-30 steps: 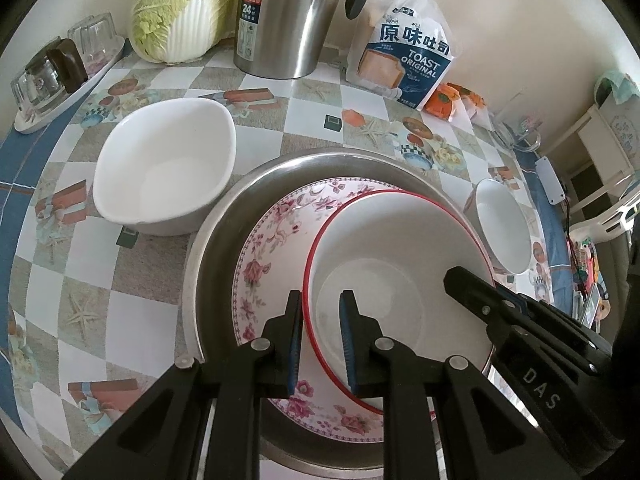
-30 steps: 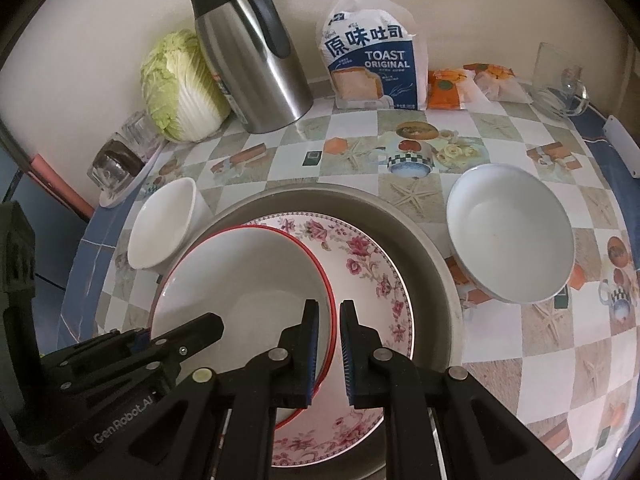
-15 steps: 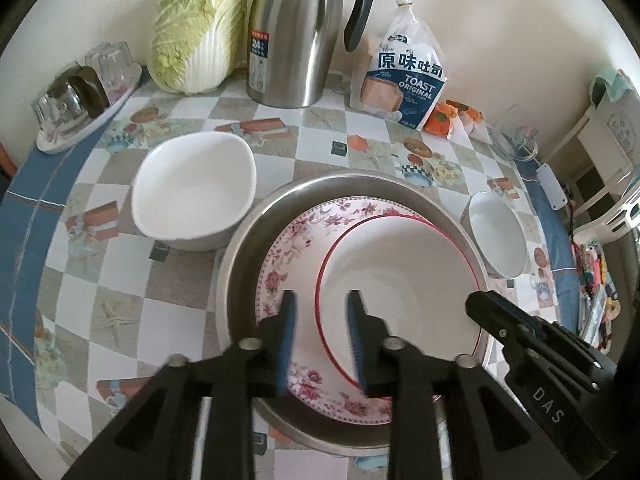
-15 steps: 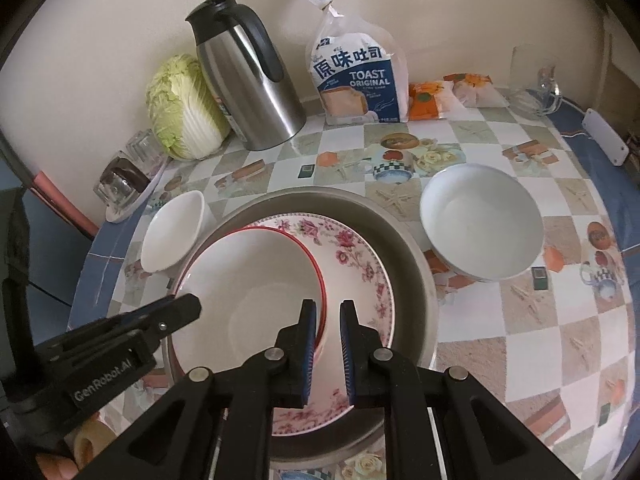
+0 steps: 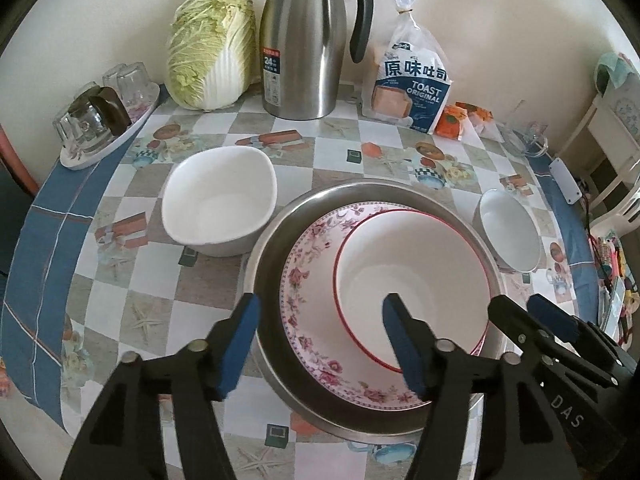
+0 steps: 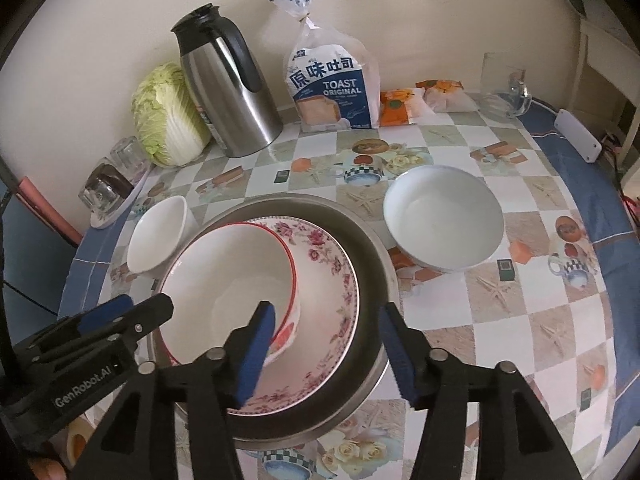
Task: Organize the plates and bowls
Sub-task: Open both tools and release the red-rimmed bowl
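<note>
A red-rimmed white bowl [image 5: 412, 280] sits in a floral plate [image 5: 308, 280], which lies in a steel basin [image 5: 268, 248]; the bowl [image 6: 228, 280], plate [image 6: 332, 276] and basin [image 6: 376, 248] also show in the right wrist view. A squarish white bowl [image 5: 220, 204] stands left of the basin and shows in the right wrist view [image 6: 156, 236]. A round white bowl [image 6: 442, 220] stands right of it and shows in the left wrist view [image 5: 510, 236]. My left gripper [image 5: 320, 340] is open and empty above the basin's near left rim. My right gripper [image 6: 330, 344] is open and empty above its near right rim.
At the back stand a napa cabbage [image 5: 212, 48], a steel thermos [image 5: 304, 40], a toast bag [image 5: 412, 84] and orange snack packets [image 5: 456, 120]. A tray of upturned glasses [image 5: 104, 116] sits far left. A glass mug [image 6: 504, 84] stands back right.
Both grippers have opened wide from shut and pulled back and up from the red-rimmed bowl, which now rests in the floral plate.
</note>
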`<state>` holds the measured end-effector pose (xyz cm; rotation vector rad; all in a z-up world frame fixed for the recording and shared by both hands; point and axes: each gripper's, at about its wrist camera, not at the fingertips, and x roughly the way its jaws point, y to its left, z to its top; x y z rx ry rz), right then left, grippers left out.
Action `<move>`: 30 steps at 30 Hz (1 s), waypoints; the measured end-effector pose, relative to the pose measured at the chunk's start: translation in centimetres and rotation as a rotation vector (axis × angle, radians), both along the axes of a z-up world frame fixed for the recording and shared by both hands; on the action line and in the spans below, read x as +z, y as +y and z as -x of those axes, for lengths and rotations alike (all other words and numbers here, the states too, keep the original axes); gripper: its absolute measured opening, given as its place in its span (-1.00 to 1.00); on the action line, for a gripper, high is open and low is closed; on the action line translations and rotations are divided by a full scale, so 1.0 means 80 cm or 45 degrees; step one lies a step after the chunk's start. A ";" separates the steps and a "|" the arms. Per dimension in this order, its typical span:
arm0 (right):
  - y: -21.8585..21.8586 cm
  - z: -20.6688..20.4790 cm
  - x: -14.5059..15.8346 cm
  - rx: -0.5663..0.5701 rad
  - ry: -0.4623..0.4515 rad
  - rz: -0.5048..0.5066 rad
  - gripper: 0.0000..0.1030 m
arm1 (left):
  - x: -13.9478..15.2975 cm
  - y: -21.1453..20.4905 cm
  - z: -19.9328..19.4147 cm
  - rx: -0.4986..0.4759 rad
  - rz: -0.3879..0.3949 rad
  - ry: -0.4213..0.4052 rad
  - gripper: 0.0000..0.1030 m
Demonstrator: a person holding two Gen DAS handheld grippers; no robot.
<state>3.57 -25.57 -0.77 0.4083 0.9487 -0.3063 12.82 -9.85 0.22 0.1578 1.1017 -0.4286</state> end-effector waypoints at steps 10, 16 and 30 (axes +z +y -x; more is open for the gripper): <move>0.007 0.010 0.001 -0.023 0.005 0.054 0.60 | -0.001 0.013 -0.003 0.049 -0.023 -0.005 0.58; 0.010 0.011 0.008 -0.021 -0.011 0.087 0.79 | 0.002 0.017 -0.002 0.064 -0.037 -0.022 0.61; 0.013 0.009 0.013 -0.020 -0.030 0.099 1.00 | 0.005 0.030 -0.009 0.109 -0.028 -0.026 0.70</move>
